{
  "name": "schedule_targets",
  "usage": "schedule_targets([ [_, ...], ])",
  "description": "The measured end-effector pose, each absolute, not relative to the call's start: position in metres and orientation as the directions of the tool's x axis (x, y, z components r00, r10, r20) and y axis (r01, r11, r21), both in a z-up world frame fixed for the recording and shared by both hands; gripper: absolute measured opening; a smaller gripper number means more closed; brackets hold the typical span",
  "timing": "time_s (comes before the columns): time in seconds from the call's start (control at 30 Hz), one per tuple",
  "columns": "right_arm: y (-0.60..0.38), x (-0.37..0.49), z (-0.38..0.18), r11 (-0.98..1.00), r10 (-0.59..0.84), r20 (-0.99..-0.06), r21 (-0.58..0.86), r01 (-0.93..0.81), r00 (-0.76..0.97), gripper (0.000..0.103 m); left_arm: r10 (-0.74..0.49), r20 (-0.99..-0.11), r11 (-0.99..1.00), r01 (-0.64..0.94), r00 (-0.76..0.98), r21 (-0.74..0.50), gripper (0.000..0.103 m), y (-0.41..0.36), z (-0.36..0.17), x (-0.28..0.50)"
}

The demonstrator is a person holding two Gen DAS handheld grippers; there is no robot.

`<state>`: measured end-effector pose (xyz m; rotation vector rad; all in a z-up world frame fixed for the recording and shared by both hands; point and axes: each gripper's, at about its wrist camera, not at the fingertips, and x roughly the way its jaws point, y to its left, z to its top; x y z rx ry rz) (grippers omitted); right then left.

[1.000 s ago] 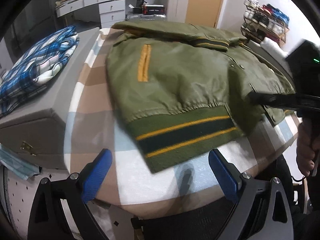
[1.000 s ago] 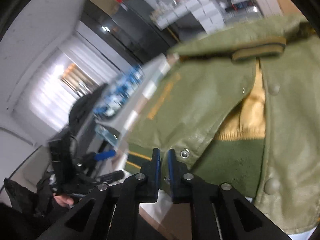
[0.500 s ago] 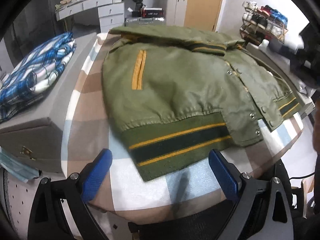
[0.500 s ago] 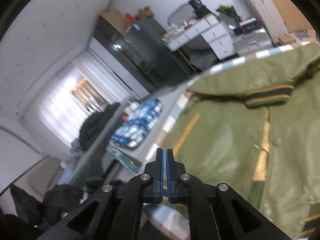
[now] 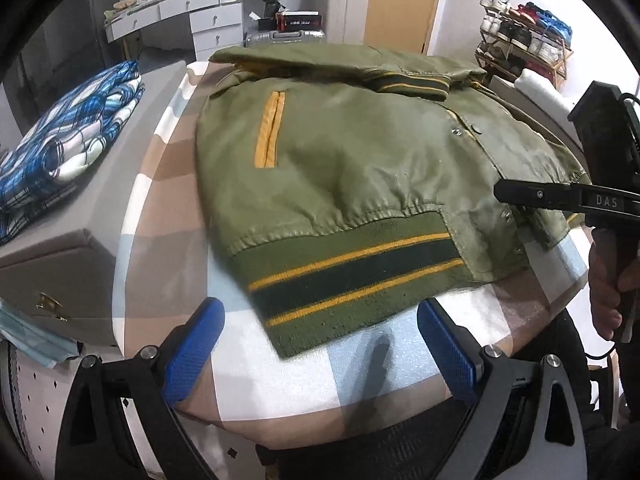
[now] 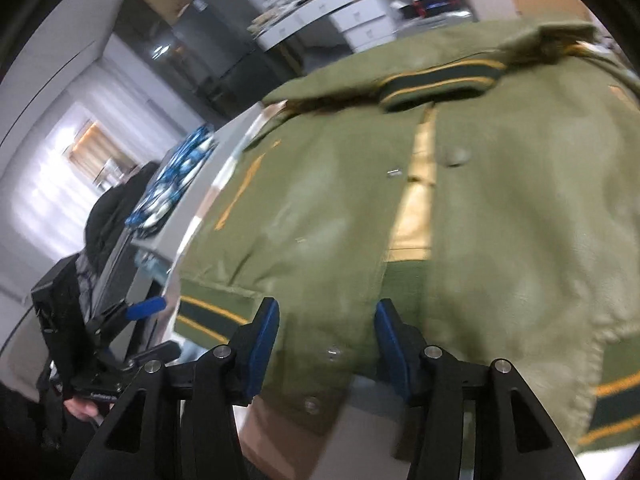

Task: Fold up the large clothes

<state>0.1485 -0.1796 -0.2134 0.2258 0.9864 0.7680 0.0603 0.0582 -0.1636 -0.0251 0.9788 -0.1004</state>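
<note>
Jacket: I see the olive-green jacket (image 5: pixel 360 168) lying spread on the table (image 5: pixel 360 364), which wears a checked cloth in white, brown and pale blue. Its striped hem band (image 5: pixel 352 276) faces my left camera; the collar end lies on the far side.

Jacket detail: a yellow pocket trim (image 5: pixel 270 132) runs down the near panel, and snap studs line the front edge. In my right view the front lies slightly parted, showing a gold lining (image 6: pixel 416 200).

Left gripper: my left gripper (image 5: pixel 316 356) hovers just off the near table edge, apart from the cloth. Its blue-padded fingers (image 5: pixel 192 352) stand wide apart with nothing between them.

Right gripper: my right gripper (image 6: pixel 326 340) sits low over the jacket's front edge near the hem. Its fingers (image 6: pixel 264 332) are spread, the snap-studded flap lying in the gap between them. I cannot tell whether the pads touch the fabric; they have hold of nothing. In the left view this gripper (image 5: pixel 500 192) reaches in from the right, over the jacket's front edge.

Beside the table: a folded blue plaid cloth (image 5: pixel 60 144) rests on a grey box (image 5: pixel 72 248) to the left.

Background: white drawers (image 5: pixel 188 16) and a shoe rack (image 5: pixel 524 24) stand well behind.
</note>
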Motion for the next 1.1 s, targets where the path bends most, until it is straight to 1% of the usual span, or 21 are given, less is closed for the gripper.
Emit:
schedule_targets([
  [0.1, -0.175, 0.155, -0.217, 0.67, 0.723, -0.643, 0.562, -0.485, 0.253, 0.052, -0.104, -0.834, 0.995, 0.064, 0.542, -0.083, 0.094, 0.062, -0.167, 0.062],
  [0.13, -0.18, 0.156, -0.219, 0.628, 0.763, -0.609, 0.615, -0.477, 0.217, 0.05, -0.108, -0.836, 0.994, 0.064, 0.539, -0.088, 0.094, 0.063, -0.168, 0.062],
  [0.17, -0.182, 0.158, -0.22, 0.571, 0.809, -0.56, 0.679, -0.46, 0.179, 0.047, -0.112, -0.836, 0.994, 0.065, 0.537, -0.092, 0.094, 0.064, -0.168, 0.062],
  [0.2, -0.185, 0.159, -0.224, 0.481, 0.87, -0.478, 0.765, -0.428, 0.122, 0.038, -0.113, -0.837, 0.994, 0.065, 0.535, -0.093, 0.094, 0.064, -0.169, 0.061],
  [0.23, -0.187, 0.16, -0.228, 0.416, 0.905, -0.415, 0.82, -0.393, 0.09, 0.038, -0.114, -0.837, 0.993, 0.066, 0.534, -0.094, 0.094, 0.064, -0.169, 0.06],
  [0.27, -0.188, 0.16, -0.23, 0.414, 0.907, -0.409, 0.825, -0.384, 0.099, 0.038, -0.117, -0.837, 0.993, 0.069, 0.535, -0.095, 0.094, 0.064, -0.17, 0.059],
  [0.33, -0.183, 0.158, -0.234, 0.479, 0.872, -0.476, 0.783, -0.396, 0.114, 0.037, -0.122, -0.839, 0.992, 0.072, 0.531, -0.099, 0.094, 0.064, -0.171, 0.06],
  [0.37, -0.178, 0.158, -0.239, 0.504, 0.857, -0.503, 0.769, -0.393, 0.115, 0.034, -0.125, -0.841, 0.992, 0.073, 0.527, -0.101, 0.094, 0.064, -0.172, 0.061],
  [0.43, -0.176, 0.158, -0.241, 0.533, 0.841, -0.522, 0.752, -0.387, 0.145, 0.006, -0.125, -0.842, 0.992, 0.076, 0.524, -0.099, 0.094, 0.063, -0.172, 0.062],
  [0.47, -0.176, 0.159, -0.237, 0.527, 0.846, -0.508, 0.753, -0.395, 0.161, 0.004, -0.124, -0.842, 0.992, 0.079, 0.525, -0.097, 0.094, 0.062, -0.172, 0.062],
  [0.6, -0.176, 0.16, -0.206, 0.44, 0.898, -0.393, 0.782, -0.442, 0.199, 0.004, -0.13, -0.838, 0.991, 0.097, 0.529, -0.093, 0.094, 0.059, -0.17, 0.062],
  [0.7, -0.17, 0.165, -0.177, 0.394, 0.919, -0.334, 0.786, -0.476, 0.21, 0.004, -0.113, -0.831, 0.993, 0.099, 0.545, -0.07, 0.094, 0.057, -0.166, 0.064],
  [0.77, -0.165, 0.169, -0.163, 0.378, 0.925, -0.308, 0.785, -0.49, 0.221, 0.004, -0.064, -0.826, 0.995, 0.096, 0.561, -0.012, 0.094, 0.053, -0.162, 0.068],
  [0.83, -0.164, 0.173, -0.154, 0.368, 0.929, -0.293, 0.788, -0.494, 0.225, 0.004, 0.01, -0.807, 0.997, 0.061, 0.591, 0.057, 0.094, 0.054, -0.16, 0.073],
  [0.87, -0.163, 0.173, -0.152, 0.368, 0.929, -0.29, 0.788, -0.494, 0.23, 0.004, 0.025, -0.805, 0.998, 0.038, 0.593, 0.058, 0.094, 0.057, -0.159, 0.075],
  [0.93, -0.166, 0.171, -0.15, 0.381, 0.923, -0.292, 0.779, -0.498, 0.249, 0.004, -0.007, -0.8, 1.0, -0.007, 0.6, -0.013, 0.094, 0.069, -0.155, 0.079],
  [0.97, -0.172, 0.17, -0.15, 0.389, 0.92, -0.294, 0.776, -0.497, 0.261, 0.004, -0.003, -0.798, 0.999, -0.039, 0.603, -0.033, 0.094, 0.076, -0.154, 0.08],
  [1.03, -0.184, 0.167, -0.153, 0.404, 0.912, -0.295, 0.772, -0.491, 0.286, 0.003, 0.068, -0.813, 0.991, -0.133, 0.578, -0.012, 0.094, 0.091, -0.158, 0.084],
  [1.07, -0.191, 0.166, -0.153, 0.416, 0.906, -0.303, 0.767, -0.488, 0.296, 0.003, 0.079, -0.824, 0.987, -0.16, 0.561, -0.014, 0.094, 0.097, -0.162, 0.086],
  [1.1, -0.194, 0.165, -0.157, 0.435, 0.898, -0.322, 0.756, -0.489, 0.301, 0.003, 0.058, -0.831, 0.984, -0.171, 0.553, -0.045, 0.094, 0.102, -0.164, 0.086],
])
